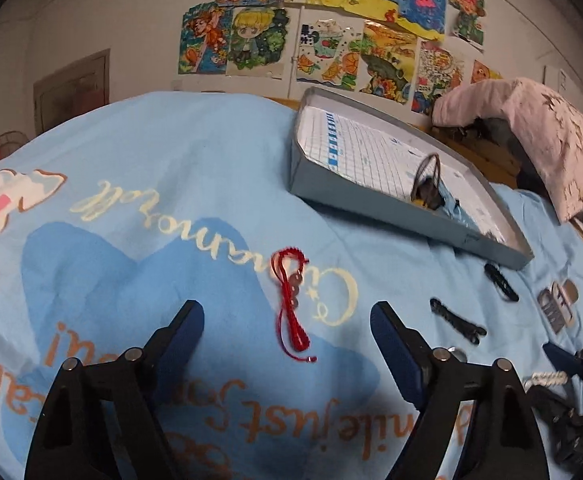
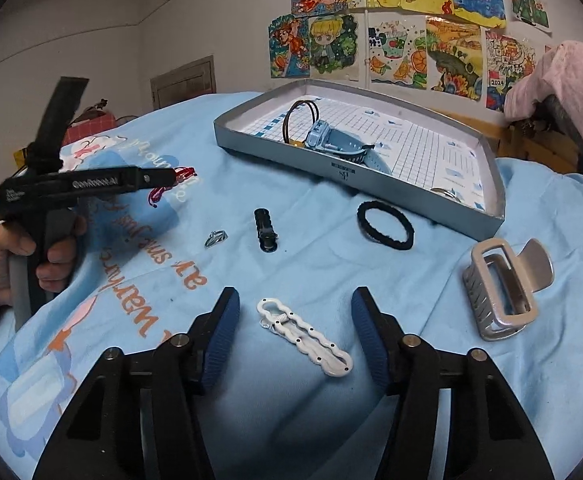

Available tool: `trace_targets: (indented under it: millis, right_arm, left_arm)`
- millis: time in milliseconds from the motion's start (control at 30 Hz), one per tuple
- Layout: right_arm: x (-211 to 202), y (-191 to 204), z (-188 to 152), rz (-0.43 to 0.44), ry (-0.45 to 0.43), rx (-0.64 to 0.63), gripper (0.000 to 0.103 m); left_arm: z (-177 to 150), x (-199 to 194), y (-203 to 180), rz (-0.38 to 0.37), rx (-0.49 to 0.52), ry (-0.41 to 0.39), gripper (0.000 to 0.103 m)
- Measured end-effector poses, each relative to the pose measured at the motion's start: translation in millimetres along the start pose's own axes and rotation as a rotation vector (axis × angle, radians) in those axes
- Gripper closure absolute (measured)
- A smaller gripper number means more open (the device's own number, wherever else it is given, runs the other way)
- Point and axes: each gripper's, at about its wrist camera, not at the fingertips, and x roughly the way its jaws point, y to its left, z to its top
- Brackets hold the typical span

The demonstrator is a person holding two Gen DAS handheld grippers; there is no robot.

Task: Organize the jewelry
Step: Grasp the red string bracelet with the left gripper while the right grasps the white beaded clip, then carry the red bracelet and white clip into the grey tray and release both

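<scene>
both grippers poised over loose jewelry on the bed, tray half filled

the left gripper has its jaws wide around the red cord bracelet, not touching it; the right gripper has its jaws narrower, straddling the white hair clip with gaps on both sides, holding nothing. the grey tray sits well beyond, already holding a blue watch (and a dark bangle). risks, as i judge them: the thin cord lies flat on the soft blue sheet, so the pads may pinch fabric or lose a strand; the slick clip lies diagonal and could twist out as the jaws shut.
</scene>
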Motion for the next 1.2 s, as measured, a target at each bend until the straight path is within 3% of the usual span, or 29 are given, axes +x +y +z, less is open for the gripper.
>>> trace_targets:
  millis: [267, 433, 633, 767, 933, 1200]
  right_arm:
    - [2, -2, -4, 0.028, 0.030, 0.023, 0.059]
    - [8, -5, -5, 0.040, 0.064, 0.045, 0.063]
    - [11, -2, -4, 0.048, 0.089, 0.049, 0.064]
    - [12, -2, -3, 0.054, 0.089, 0.049, 0.069]
    - [12, -1, -3, 0.058, 0.087, 0.051, 0.085]
    - [12, 1, -2, 0.081, 0.078, 0.041, 0.090]
  left_arm:
    - [-9, 6, 2, -0.029, -0.001, -0.007, 0.047]
    - [-14, 10, 7, -0.029, -0.024, -0.002, 0.076]
    - [-20, 10, 8, -0.046, -0.023, -0.008, 0.094]
    - [-21, 9, 5, -0.056, -0.008, 0.003, 0.095]
    - [-27, 3, -1, -0.113, 0.012, 0.024, 0.096]
    - [-43, -9, -33, -0.165, 0.142, 0.060, 0.097]
